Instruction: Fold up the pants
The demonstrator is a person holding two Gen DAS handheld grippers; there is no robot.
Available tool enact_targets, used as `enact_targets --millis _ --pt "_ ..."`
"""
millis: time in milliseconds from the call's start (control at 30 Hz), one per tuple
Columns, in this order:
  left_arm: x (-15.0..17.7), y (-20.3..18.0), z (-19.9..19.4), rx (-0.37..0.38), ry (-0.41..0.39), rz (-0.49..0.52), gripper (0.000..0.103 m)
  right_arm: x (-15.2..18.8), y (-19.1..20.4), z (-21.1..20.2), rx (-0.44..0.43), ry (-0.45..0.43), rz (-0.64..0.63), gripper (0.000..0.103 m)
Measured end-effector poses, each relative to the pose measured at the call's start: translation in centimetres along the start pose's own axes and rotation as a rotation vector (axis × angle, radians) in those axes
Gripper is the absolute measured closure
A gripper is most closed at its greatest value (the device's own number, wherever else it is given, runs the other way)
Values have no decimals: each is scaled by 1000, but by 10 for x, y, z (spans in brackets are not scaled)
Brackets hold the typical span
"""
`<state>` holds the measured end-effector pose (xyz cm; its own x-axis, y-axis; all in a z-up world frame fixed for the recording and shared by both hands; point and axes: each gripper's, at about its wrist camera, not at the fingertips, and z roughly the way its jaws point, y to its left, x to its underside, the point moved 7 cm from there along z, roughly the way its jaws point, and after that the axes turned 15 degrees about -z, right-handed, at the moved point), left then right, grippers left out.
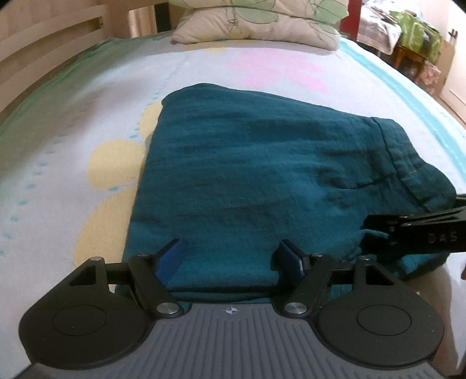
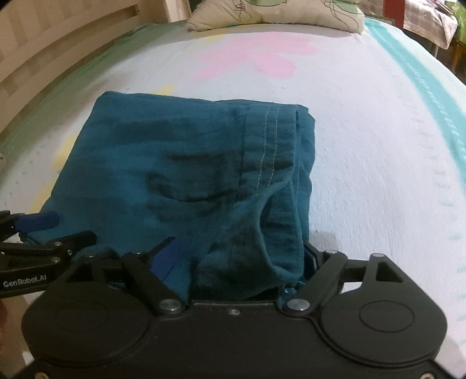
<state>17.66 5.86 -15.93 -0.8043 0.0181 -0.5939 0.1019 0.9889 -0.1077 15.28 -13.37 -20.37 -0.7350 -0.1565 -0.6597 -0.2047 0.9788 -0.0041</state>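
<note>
Both the left gripper (image 1: 230,259) and right gripper (image 2: 238,262) gape open over the folded pants' (image 1: 262,175) near edge on the bed (image 1: 87,116).

Ahead of my grippers stretches a bed (image 1: 87,122) under a pale sheet (image 2: 364,145) printed with a pink flower (image 1: 276,73), yellow petals (image 1: 116,163) and a turquoise stripe (image 2: 422,81) along the right edge. At the far end I see a cream pillow (image 1: 256,26) with green leaf shapes. A light wooden slatted bedframe (image 1: 43,38) runs along the left. Far right, beyond the bed, stands furniture draped in green cloth (image 1: 416,35). The lighting is soft and even.
</note>
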Motion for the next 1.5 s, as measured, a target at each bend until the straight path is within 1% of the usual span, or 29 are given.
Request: enact_targets --millis 133,200,233,267,367,433,500,600,700,800,900,1000,1067,1133,1200,1300,1333,1433,1500 --pt "0 1 -2 13 -4 48 32 2 -8 -5 -32 -3 72 19" --pt "-4 2 -7 28 7 81 37 2 -11 -10 -13 11 84 19" --pt "-7 3 -10 32 5 80 41 3 -14 -14 5 17 88 20" --pt "-12 5 -14 35 -3 74 41 3 -16 -19 13 10 95 20" --pt "-28 15 -25 44 -59 42 41 -1 -27 -35 45 -50 100 18" --pt "-39 23 -24 36 -69 35 41 -2 -30 -39 58 -63 85 18" --pt "-48 29 -21 30 -67 40 42 -6 -36 -37 54 -64 94 18" --pt "-58 39 -17 4 -60 55 42 -12 -43 -31 31 -50 147 18" --pt "-61 48 -16 16 -49 40 42 -19 -47 -38 4 -79 177 18" --pt "-58 51 -6 48 8 27 42 -25 -51 -46 9 -113 176 18" --pt "-56 53 10 69 65 -6 42 -30 -54 -35 1 -104 187 18" --pt "-52 58 27 60 118 -32 41 -31 -53 -10 -23 -63 200 18" --pt "-49 62 32 66 127 -49 40 -25 -52 6 -36 -20 215 18" --pt "-50 64 32 80 114 -60 40 -19 -54 16 -57 -3 251 16" --pt "-50 64 33 84 109 -55 40 -21 -54 17 -62 -39 254 15" --pt "-56 59 38 90 96 -39 36 -24 -53 19 -82 -58 227 14" --pt "-59 56 41 97 92 -28 35 -25 -52 20 -95 -67 217 14" --pt "-66 44 50 126 92 3 27 -30 -54 24 -137 -95 215 14" --pt "-70 36 57 140 84 28 26 -33 -57 27 -174 -119 231 15"
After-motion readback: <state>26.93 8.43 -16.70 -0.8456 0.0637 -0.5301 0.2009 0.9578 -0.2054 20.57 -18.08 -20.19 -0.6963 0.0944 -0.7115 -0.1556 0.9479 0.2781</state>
